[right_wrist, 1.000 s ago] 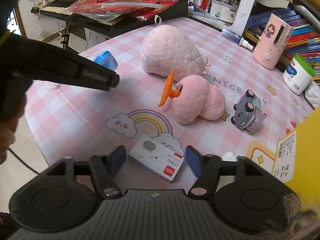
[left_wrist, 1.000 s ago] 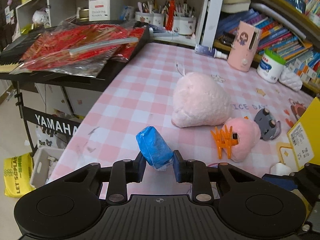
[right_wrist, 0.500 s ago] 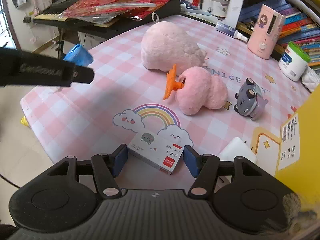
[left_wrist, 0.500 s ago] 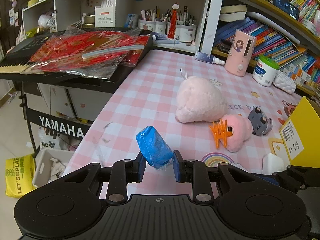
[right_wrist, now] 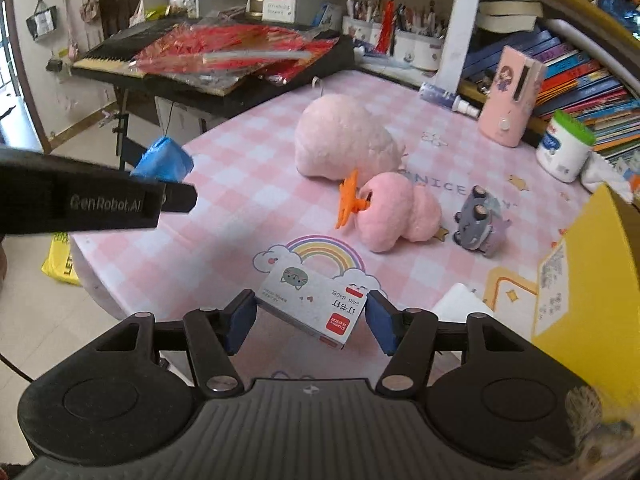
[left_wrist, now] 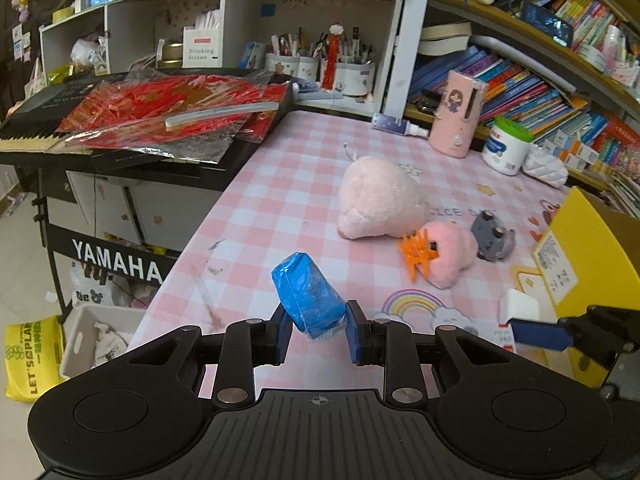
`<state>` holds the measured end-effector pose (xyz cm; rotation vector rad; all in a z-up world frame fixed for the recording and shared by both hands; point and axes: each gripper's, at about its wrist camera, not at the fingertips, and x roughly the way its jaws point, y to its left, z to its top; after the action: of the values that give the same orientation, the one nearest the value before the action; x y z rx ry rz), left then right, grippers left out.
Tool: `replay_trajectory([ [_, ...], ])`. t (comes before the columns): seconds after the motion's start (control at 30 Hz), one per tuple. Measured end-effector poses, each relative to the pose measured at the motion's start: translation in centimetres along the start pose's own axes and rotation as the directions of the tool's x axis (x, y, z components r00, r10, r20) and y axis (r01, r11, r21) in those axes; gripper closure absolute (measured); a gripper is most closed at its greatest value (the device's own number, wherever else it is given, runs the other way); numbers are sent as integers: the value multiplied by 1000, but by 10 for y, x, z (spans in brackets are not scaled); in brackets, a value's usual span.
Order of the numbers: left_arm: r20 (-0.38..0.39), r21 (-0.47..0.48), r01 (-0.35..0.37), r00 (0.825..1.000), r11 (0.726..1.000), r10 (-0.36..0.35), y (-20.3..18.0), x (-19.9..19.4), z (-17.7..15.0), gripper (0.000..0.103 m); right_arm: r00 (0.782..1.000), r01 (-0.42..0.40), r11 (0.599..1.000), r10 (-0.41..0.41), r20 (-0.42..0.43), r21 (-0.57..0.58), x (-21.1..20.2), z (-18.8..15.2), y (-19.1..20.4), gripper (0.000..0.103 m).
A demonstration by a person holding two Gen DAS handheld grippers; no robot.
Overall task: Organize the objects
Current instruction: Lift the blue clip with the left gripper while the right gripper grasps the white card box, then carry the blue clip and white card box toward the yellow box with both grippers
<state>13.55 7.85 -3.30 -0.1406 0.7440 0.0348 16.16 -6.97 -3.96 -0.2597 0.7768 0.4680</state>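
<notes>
Holding two things at once, I am keeping both above the pink checked table (left_wrist: 280, 200). My left gripper (left_wrist: 319, 330) is clamped on the blue packet (left_wrist: 307, 294), which is sticking up and leaning to the left between the pads, well over the near edge of the table. My right gripper (right_wrist: 311, 320) is having the white staple box (right_wrist: 312, 302) between its fingers; the left pad seems to be touching the box end, but at the right pad I am seeing a thin gap, so I cannot tell if the grip is really tight.

The yellow box (right_wrist: 592, 280) is standing at my right side, and I am guessing that both things are going there.

What is worrying me: the packet is soft and wrapped in smooth film, and I am gripping only its lower end, so it may slide out over the floor. The staple box is lying skew in the tongs, so a quick turn may twist it free. Both tongs are also near each other and may bump.
</notes>
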Motion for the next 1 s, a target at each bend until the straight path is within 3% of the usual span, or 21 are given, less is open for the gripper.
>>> replay_trajectory([
  [0.37,21,45,44,999,998,-45,-1,-51,-31,77,996,83,990,-86,26,110,-55,-22,4,45],
  [0.63,33,70,76,996,995,-79,-1,-84,-51,77,994,100,987,-105,33,127,-86,-47,26,45],
  [1.0,5,147,150,988,978,-152,-16,-113,-80,77,986,158,960,-165,9,231,-124,-93,40,45],
])
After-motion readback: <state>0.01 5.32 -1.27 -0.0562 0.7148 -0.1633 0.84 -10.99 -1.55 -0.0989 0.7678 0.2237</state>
